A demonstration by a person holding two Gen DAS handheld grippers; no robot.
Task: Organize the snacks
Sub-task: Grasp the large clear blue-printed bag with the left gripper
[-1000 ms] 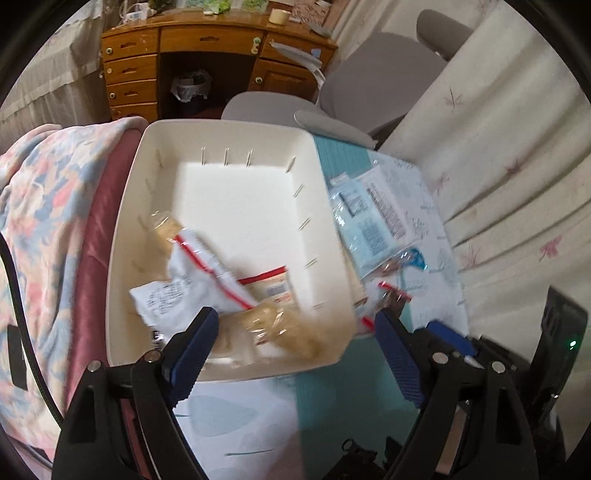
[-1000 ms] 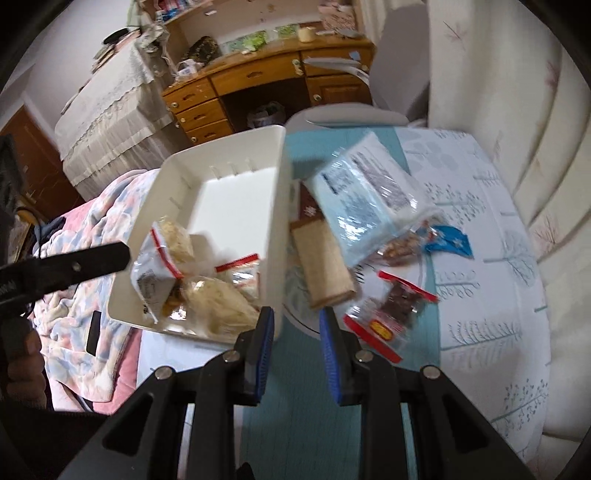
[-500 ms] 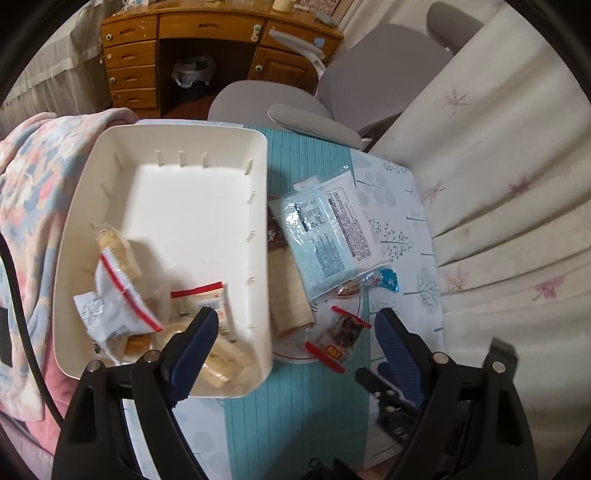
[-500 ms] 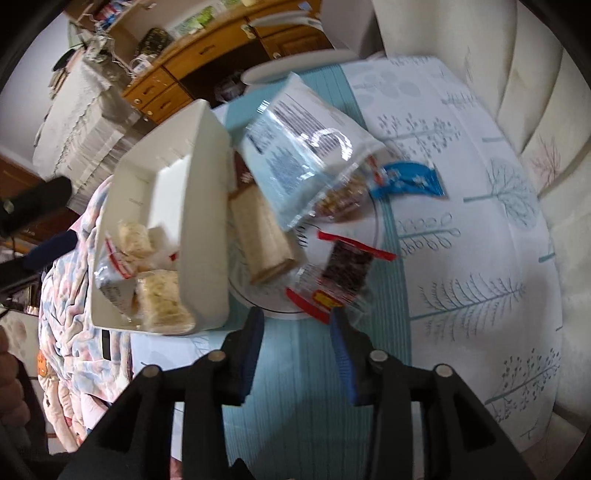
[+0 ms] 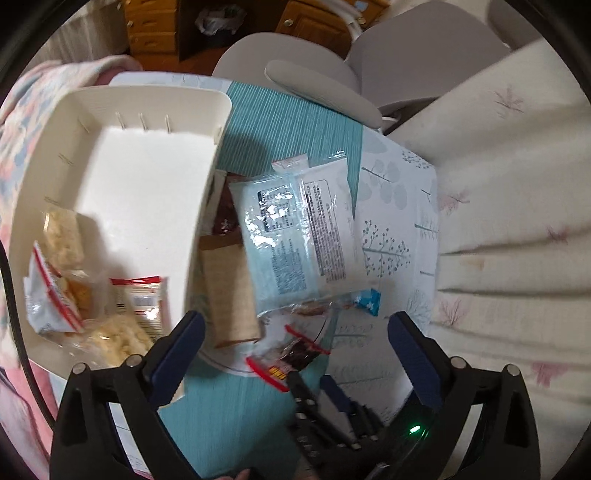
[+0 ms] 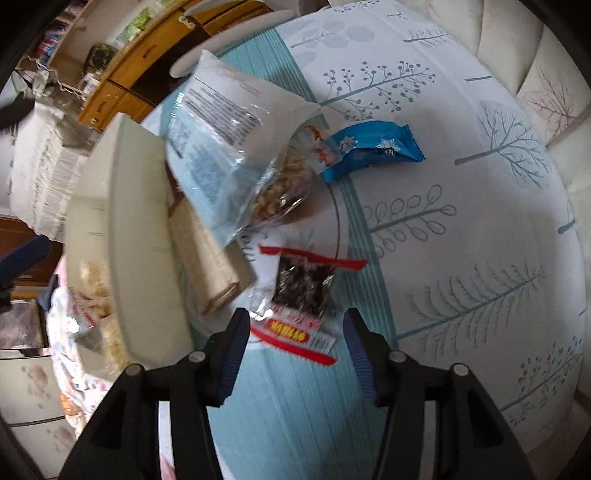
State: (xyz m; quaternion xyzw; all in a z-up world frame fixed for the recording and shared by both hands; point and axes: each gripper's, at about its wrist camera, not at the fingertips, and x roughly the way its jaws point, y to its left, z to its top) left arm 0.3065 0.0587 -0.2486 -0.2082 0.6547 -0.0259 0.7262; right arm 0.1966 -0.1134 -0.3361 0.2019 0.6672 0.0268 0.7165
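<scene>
A white bin [image 5: 122, 110] on the left holds several snack bags [image 5: 62, 288]; it also shows in the right wrist view [image 6: 136, 229]. On the table beside it lie a tan bar [image 5: 229, 288], a large pale blue packet [image 5: 288, 236], a small blue wrapper [image 5: 367, 301] and a red-trimmed dark snack bag [image 5: 288, 354]. My right gripper [image 6: 293, 334] is open, low over the table, its fingertips on either side of the red-trimmed bag's [image 6: 299, 291] near end. My left gripper [image 5: 293, 336] is open and empty, high above the table. The right gripper's fingers [image 5: 332, 395] show below it.
A grey chair [image 5: 332, 85] stands at the table's far side, with a wooden desk [image 5: 155, 33] behind. A cream curtain [image 5: 517, 221] hangs along the right. A floral blanket [image 5: 22, 122] lies left of the bin. A clear bag of nuts [image 6: 284, 184] lies under the blue packet.
My right gripper has opened wider and dropped toward the red-trimmed bag. My left gripper has swung right, away from the bin, to above the loose snacks.
</scene>
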